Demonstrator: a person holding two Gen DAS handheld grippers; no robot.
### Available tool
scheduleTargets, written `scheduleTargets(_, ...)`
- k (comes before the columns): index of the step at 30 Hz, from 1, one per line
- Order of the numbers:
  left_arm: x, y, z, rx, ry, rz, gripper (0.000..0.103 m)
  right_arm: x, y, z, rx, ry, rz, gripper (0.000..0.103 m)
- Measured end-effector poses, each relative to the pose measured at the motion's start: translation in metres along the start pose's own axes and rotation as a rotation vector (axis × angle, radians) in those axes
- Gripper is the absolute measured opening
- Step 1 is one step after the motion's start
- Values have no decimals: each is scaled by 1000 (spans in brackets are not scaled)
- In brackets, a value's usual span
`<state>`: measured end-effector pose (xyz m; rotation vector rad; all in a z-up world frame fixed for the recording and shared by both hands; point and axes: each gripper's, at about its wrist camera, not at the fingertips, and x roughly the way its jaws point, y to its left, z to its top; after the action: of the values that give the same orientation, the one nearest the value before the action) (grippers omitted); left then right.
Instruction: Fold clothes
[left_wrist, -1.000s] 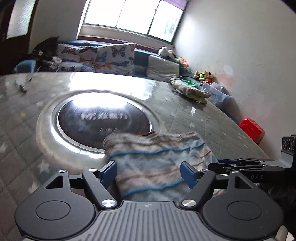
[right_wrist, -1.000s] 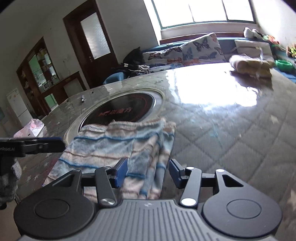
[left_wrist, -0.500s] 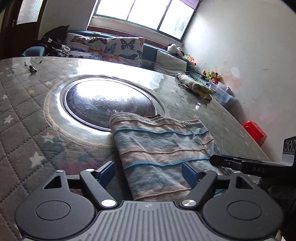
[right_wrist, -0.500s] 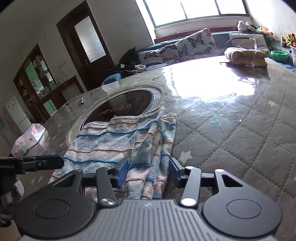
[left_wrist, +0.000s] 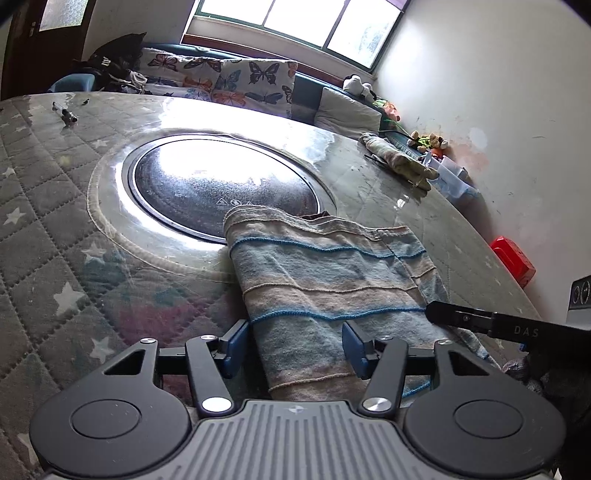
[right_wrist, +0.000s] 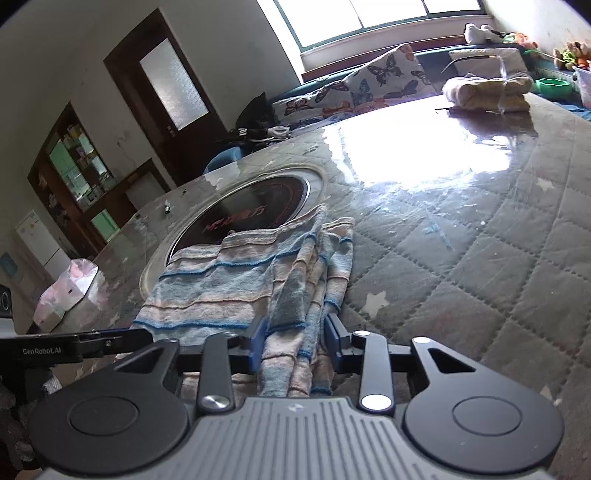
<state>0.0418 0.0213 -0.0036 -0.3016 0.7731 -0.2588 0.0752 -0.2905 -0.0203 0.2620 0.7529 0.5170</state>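
both grippers sit at the near edge of the striped cloth (left_wrist: 325, 280). left gripper (left_wrist: 293, 345) has its jaws spread wide, straddling the cloth's near left part without pinching it. right gripper (right_wrist: 295, 343) also stands parted, its blue pads either side of the bunched folded edge. the cloth lies flat on the quilted table (left_wrist: 48, 236), its far end overlapping the round black hob (left_wrist: 207, 184). beyond, another folded garment (right_wrist: 484, 92) rests near the far rim.

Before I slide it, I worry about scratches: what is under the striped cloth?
The striped cloth lies on the quilted table cover; its far edge overlaps the round dark glass plate. Anything else beneath is covered and cannot be seen.
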Motion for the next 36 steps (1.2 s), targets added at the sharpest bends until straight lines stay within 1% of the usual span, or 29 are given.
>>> scheduleTargets(5,1,-2,1,5,7,13,57,1,1,-2,-6,-4,5,37)
scheduleTargets(6,1,-2,1,6,8,12,56,1,1,-2,-1,-1,14,32)
scheduleTargets(7,1,-1,1,1,11,8,52,1,0,-2,5,2,23,30)
scheduleTargets(8,2,0,1,-6,14,6,40,1,-2,-3,19,3,35,27)
scheduleTargets(11,1,3,4,-25,18,-5,25,-2,-6,-3,59,-10,61,21)
scheduleTargets(15,-3,2,13,-18,8,-19,14,-9,-5,-1,73,-45,73,17)
scheduleTargets(19,-4,-11,26,18,-14,-34,11,-19,-3,6,75,-87,77,16)
scheduleTargets(24,3,-39,48,87,-38,-53,10,-33,-9,27,53,-136,47,16)
scheduleTargets(30,23,-74,76,140,-55,-73,10,-47,-21,58,21,-190,-2,16)
scheduleTargets(36,51,-108,104,189,-62,-74,10,-56,-36,89,-5,-230,-51,15)
